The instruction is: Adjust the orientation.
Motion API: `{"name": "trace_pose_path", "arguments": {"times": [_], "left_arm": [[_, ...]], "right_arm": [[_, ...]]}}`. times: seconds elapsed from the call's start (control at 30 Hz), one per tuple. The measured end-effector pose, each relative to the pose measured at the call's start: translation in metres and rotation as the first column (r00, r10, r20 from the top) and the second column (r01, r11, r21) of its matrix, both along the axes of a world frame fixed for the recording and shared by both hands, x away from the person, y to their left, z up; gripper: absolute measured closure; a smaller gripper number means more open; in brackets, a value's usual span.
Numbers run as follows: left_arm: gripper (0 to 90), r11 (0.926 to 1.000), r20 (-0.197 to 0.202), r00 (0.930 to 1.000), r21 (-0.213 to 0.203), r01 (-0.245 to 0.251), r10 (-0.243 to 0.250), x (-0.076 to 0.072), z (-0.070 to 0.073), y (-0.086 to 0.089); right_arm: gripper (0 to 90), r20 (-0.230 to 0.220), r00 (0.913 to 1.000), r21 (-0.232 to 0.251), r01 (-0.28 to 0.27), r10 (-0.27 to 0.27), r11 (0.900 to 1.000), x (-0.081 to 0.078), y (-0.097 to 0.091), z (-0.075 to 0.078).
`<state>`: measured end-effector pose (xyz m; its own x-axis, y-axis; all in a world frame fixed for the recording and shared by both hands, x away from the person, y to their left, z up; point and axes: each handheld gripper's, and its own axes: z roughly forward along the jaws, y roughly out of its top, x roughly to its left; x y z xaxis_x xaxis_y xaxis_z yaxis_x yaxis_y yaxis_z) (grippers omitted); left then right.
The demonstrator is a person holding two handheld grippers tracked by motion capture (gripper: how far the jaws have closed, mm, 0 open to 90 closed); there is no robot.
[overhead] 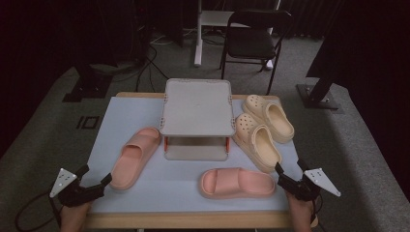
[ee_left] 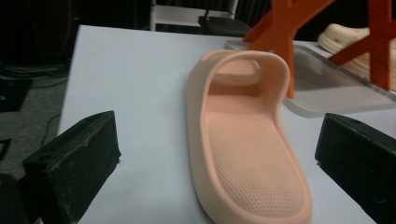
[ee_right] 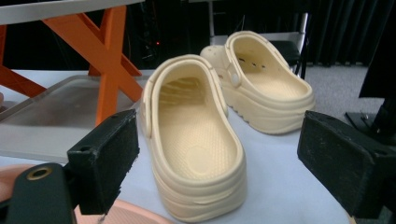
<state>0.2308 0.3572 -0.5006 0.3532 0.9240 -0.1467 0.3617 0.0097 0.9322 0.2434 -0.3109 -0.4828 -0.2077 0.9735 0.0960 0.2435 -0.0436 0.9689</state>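
So both tongs are spread wide, gripping nothing. Left gripper (overhead: 94,177) lines up w/ the heel of the pink foam slide sandal (ee_left: 243,140) on the pale blue table (overhead: 125,111); right gripper (overhead: 291,172) faces the cream rubber clog (ee_right: 196,140), prob for the grey two-tier shoe rack (overhead: 197,106).

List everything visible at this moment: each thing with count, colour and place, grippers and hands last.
pink slides: 2, pink; one left of the rack, one lying crosswise at the table's near edge
cream clogs: 2, cream; side by side right of the rack, near and far
rack: 1, grey shelves, orange legs; table centre
table: 1, pale blue top
folding chair: 1, black; floor behind the table
left gripper: 1, black; open, near left corner
right gripper: 1, black; open, near right corner
hands: 2, bottom edge, left, right
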Motion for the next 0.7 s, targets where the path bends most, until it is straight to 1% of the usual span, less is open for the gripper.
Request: {"name": "trace_pose_path", "arguments": {"times": [0.03, 0.13, 0.17, 0.2, 0.23, 0.3, 0.33, 0.37, 0.4, 0.43, 0.47, 0.5, 0.53, 0.57, 0.63, 0.67, 0.7], "left_arm": [[0.0, 0.9999, -0.013, 0.9999, -0.003, 0.010, -0.010, 0.002, -0.001, 0.000], [0.0, 0.9997, -0.014, 0.9997, -0.009, 0.021, -0.021, 0.006, 0.001, 0.001], [0.0, 0.9996, -0.008, 0.9996, -0.003, 0.027, -0.027, 0.011, 0.003, 0.001], [0.0, 0.9995, -0.011, 0.9994, -0.002, 0.033, -0.033, 0.014, 0.004, 0.001], [0.0, 0.9995, -0.011, 0.9994, -0.002, 0.033, -0.033, 0.014, 0.004, 0.001], [0.0, 0.9989, -0.010, 0.9990, 0.012, 0.045, -0.045, 0.021, 0.006, 0.002], [0.0, 0.9976, -0.015, 0.9978, 0.023, 0.065, -0.065, 0.027, 0.006, 0.004], [0.0, 0.9976, -0.015, 0.9978, 0.023, 0.065, -0.065, 0.027, 0.006, 0.004], [0.0, 0.9967, -0.022, 0.9968, 0.025, 0.077, -0.077, 0.033, 0.004, 0.006], [0.0, 0.9964, -0.025, 0.9966, 0.032, 0.079, -0.078, 0.036, 0.004, 0.006], [0.0, 0.9964, -0.025, 0.9966, 0.032, 0.079, -0.078, 0.036, 0.004, 0.006], [0.0, 0.9955, -0.035, 0.9959, 0.042, 0.084, -0.083, 0.041, 0.002, 0.006], [0.0, 0.9955, -0.035, 0.9959, 0.042, 0.084, -0.083, 0.041, 0.002, 0.006], [0.0, 0.9953, -0.046, 0.9951, 0.036, 0.090, -0.088, 0.047, 0.001, 0.006], [0.0, 0.9954, -0.040, 0.9952, 0.029, 0.091, -0.090, 0.052, 0.001, 0.007], [0.0, 0.9954, -0.040, 0.9952, 0.029, 0.091, -0.090, 0.052, 0.001, 0.007], [0.0, 0.9956, -0.037, 0.9953, 0.027, 0.090, -0.089, 0.057, 0.003, 0.006]], "right_arm": [[12.1, 0.004, 1.0000, -0.004, 0.002, -0.002, 1.0000, 0.000, 0.001, 0.001], [12.1, 0.003, 1.0000, -0.002, -0.001, 0.001, 1.0000, 0.000, 0.001, 0.001], [12.1, -0.005, 1.0000, 0.007, 0.003, -0.003, 1.0000, 0.001, 0.001, -0.001], [12.1, -0.010, 1.0000, 0.012, 0.002, -0.002, 0.9999, 0.002, 0.000, -0.001], [12.1, -0.010, 1.0000, 0.012, 0.002, -0.002, 0.9999, 0.002, 0.000, -0.001], [12.1, -0.009, 0.9999, 0.019, 0.006, -0.006, 0.9998, 0.003, -0.001, -0.001], [12.1, -0.004, 0.9999, 0.025, 0.009, -0.009, 0.9996, 0.002, -0.001, -0.001], [12.1, -0.006, 0.9999, 0.026, 0.013, -0.013, 0.9996, 0.002, -0.001, 0.000], [12.1, -0.008, 0.9999, 0.033, 0.015, -0.014, 0.9993, 0.003, -0.001, 0.000], [12.1, -0.009, 0.9998, 0.038, 0.017, -0.017, 0.9991, 0.003, -0.001, 0.000], [12.1, -0.012, 0.9997, 0.035, 0.021, -0.021, 0.9992, 0.003, -0.001, 0.000], [12.1, -0.015, 0.9998, 0.032, 0.013, -0.013, 0.9994, 0.003, 0.000, -0.001], [12.1, -0.015, 0.9998, 0.032, 0.013, -0.013, 0.9994, 0.003, 0.000, -0.001], [12.1, -0.021, 0.9998, 0.027, 0.008, -0.008, 0.9996, 0.004, 0.002, -0.001], [12.1, -0.027, 0.9996, 0.023, -0.001, 0.001, 0.9997, 0.004, 0.003, -0.002], [12.1, -0.027, 0.9996, 0.019, 0.003, -0.003, 0.9998, 0.004, 0.004, -0.002], [12.1, -0.025, 0.9997, 0.018, -0.001, 0.002, 0.9998, 0.004, 0.004, -0.002]]}}
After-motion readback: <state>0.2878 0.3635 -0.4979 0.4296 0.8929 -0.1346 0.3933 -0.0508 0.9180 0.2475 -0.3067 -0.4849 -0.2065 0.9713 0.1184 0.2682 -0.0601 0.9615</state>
